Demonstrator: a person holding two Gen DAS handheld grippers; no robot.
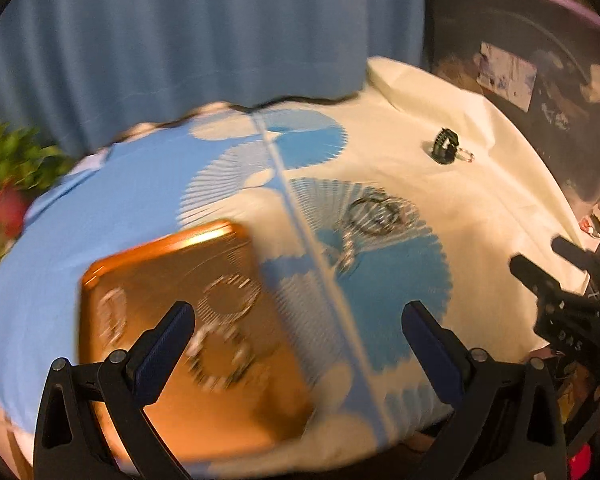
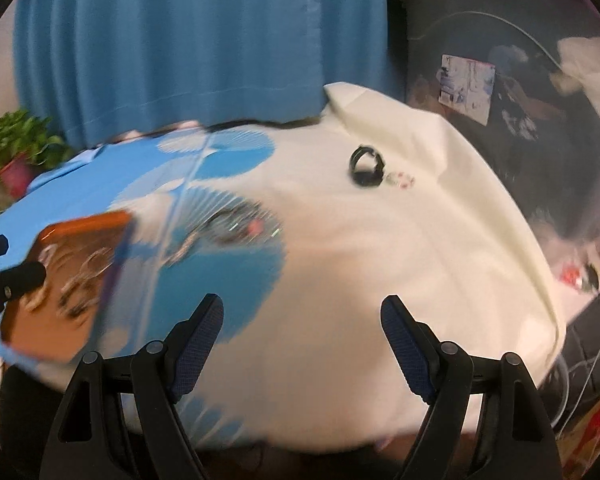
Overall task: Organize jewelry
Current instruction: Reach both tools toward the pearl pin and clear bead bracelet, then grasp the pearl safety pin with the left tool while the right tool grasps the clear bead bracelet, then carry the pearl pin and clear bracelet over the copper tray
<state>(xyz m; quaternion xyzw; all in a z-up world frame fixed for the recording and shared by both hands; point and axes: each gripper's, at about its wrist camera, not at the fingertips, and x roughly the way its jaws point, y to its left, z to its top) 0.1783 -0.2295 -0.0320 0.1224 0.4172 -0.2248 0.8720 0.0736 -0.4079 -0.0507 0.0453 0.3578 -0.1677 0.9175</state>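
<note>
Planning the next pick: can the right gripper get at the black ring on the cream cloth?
Probably yes. The right gripper is open and empty, and only bare cream cloth lies between it and the black ring. A small pale trinket sits close beside the ring.

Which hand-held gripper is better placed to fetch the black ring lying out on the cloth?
Probably the right hand-held gripper: it is open and empty, with the black ring almost straight ahead. The left one hangs over the orange tray.

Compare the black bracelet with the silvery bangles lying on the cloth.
The black bracelet is dark, single and sits on the plain cream part of the cloth; the silvery bangles are pale, clustered and lie on the blue fan print. Both lie outside the orange tray.
</note>
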